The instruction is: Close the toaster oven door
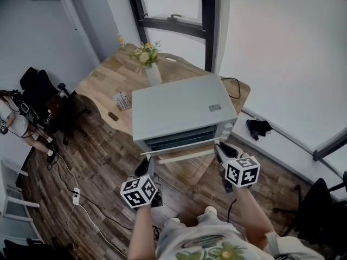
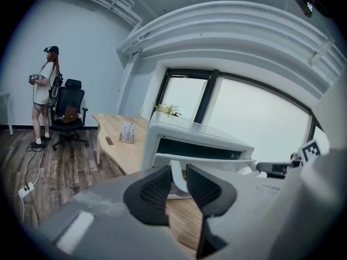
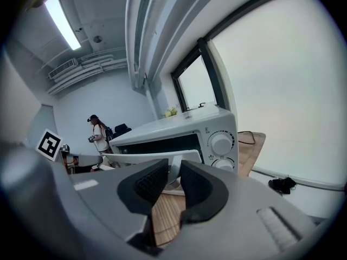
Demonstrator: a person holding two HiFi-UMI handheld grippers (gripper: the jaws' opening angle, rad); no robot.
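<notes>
A pale grey toaster oven (image 1: 181, 110) stands at the near edge of a wooden table (image 1: 103, 85). Its door (image 1: 184, 155) hangs open toward me, roughly level, with a white handle bar (image 2: 206, 163) along its front edge. My left gripper (image 1: 147, 168) sits at the handle's left end. In the left gripper view, the left gripper (image 2: 178, 186) has its jaws closed on a white handle post. My right gripper (image 1: 221, 149) is at the handle's right end. In the right gripper view, the right gripper (image 3: 174, 180) likewise clamps the handle (image 3: 146, 157), beside the oven's knobs (image 3: 221, 143).
A vase of flowers (image 1: 149, 64) and a small flat device (image 1: 122, 100) sit on the table behind the oven. A person (image 1: 13, 121) stands at far left by an office chair (image 1: 46, 99). A power strip (image 1: 76, 195) and cables lie on the wood floor. Another chair (image 1: 320, 210) is at lower right.
</notes>
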